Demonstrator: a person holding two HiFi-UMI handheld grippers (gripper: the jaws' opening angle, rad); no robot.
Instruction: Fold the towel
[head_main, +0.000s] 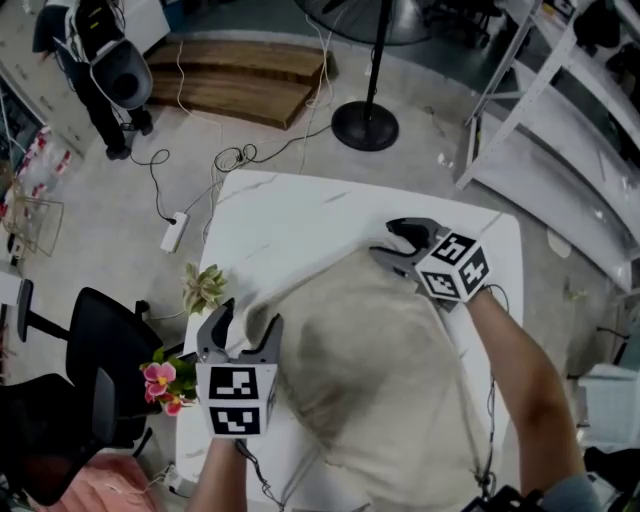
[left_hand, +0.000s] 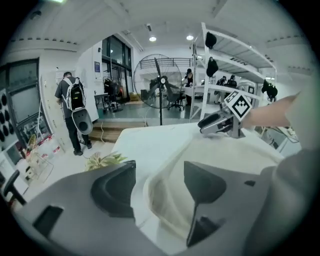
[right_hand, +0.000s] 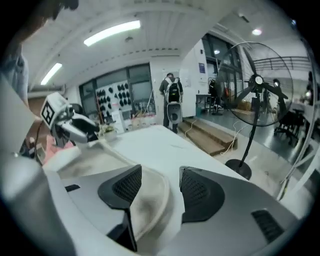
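A beige towel (head_main: 390, 370) lies spread in a rumpled heap on the white table (head_main: 290, 220). My left gripper (head_main: 247, 318) sits at the towel's near-left corner, and in the left gripper view (left_hand: 160, 185) its jaws stand apart with that corner (left_hand: 167, 200) lying loose between them. My right gripper (head_main: 388, 242) is at the far-right corner. The right gripper view (right_hand: 160, 187) shows its jaws apart too, with the towel's edge (right_hand: 147, 200) resting in the gap against one jaw. Each gripper appears in the other's view: right gripper (left_hand: 220, 122), left gripper (right_hand: 75, 127).
A small potted plant (head_main: 203, 287) and pink flowers (head_main: 165, 380) stand at the table's left edge. A black chair (head_main: 90, 370) is to the left, a fan's base (head_main: 365, 125) beyond the far edge, white shelving (head_main: 560, 110) at right. A person (head_main: 100, 60) stands far left.
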